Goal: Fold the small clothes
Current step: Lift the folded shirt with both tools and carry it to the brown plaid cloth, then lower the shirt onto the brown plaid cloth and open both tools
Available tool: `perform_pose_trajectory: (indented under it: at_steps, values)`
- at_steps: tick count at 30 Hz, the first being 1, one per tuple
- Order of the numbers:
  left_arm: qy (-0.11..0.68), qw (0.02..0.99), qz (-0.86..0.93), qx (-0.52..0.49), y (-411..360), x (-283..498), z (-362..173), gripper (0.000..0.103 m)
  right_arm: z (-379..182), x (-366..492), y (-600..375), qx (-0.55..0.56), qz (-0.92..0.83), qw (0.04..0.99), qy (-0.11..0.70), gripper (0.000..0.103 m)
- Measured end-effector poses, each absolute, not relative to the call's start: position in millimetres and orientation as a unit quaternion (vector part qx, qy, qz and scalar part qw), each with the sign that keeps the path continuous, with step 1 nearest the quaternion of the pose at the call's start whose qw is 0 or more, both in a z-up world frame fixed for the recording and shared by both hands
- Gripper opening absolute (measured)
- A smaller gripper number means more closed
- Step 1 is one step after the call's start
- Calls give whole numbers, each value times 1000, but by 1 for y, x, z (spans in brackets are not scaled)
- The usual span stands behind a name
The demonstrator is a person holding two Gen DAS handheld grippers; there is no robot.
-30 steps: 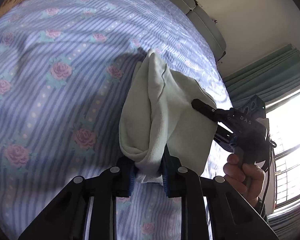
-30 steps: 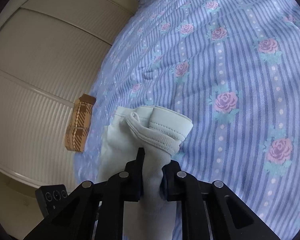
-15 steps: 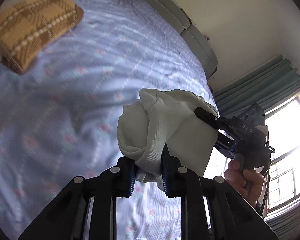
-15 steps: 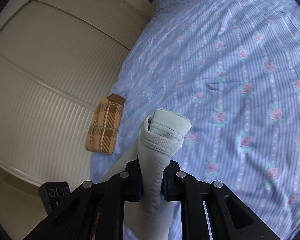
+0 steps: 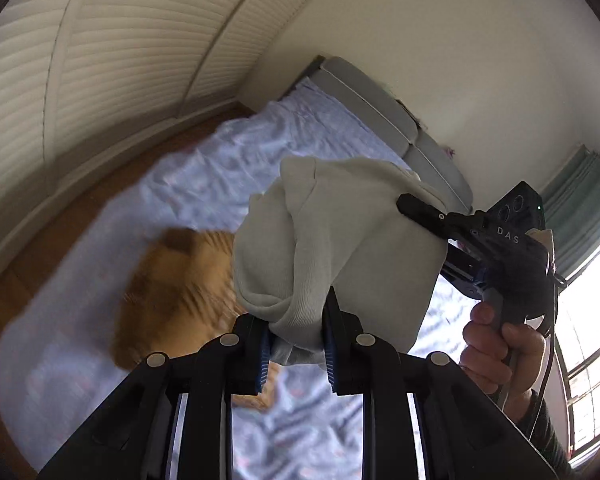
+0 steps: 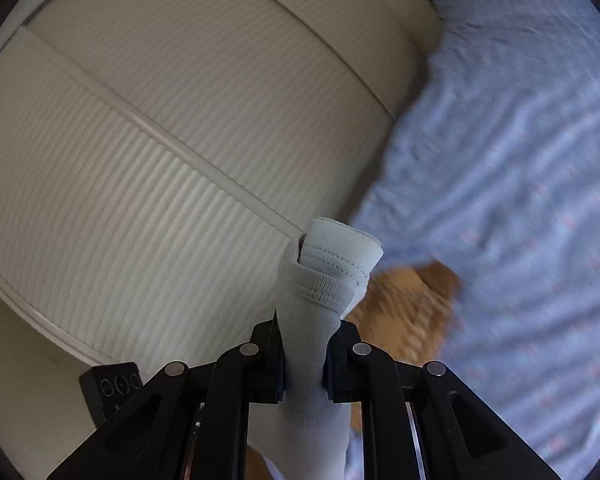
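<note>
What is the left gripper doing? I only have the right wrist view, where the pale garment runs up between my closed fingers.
Observer: The left gripper is shut on a bunched end of the same pale garment.
Operator: Does the cloth between the grippers touch the bed?
Observer: No. In the left wrist view it hangs as a pouch in the air, above the bed.
Operator: What is beyond my gripper?
Observer: Green curtains beside a bright window, behind the right gripper.

Bed (image 5: 220,176) under tan plaid cloth (image 5: 172,292)
</note>
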State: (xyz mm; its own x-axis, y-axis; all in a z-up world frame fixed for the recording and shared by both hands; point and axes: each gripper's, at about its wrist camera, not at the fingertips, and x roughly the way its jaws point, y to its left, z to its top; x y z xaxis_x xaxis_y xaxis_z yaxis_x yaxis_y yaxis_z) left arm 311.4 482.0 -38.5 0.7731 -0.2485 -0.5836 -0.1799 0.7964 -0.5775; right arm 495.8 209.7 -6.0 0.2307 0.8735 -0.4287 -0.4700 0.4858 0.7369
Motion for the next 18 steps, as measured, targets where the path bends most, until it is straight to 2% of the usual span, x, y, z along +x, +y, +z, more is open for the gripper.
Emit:
perform_pose_trajectory:
  at_steps: [4,10,13,18]
  values:
    - [374,870,2,-322,516,334,-83,23,-40,531,267,232,433,732,471,15]
    - [423,825,-9,-374,520,331,-163,23,-138,544,290,236,359,699,572,15]
    - [413,824,-22,-387,520,324,-168,23,-158,546,281,247,356,691,578,15]
    - [417,830,-30,-369,509,326,-150,23,-152,534,269,253,361,698,564,15]
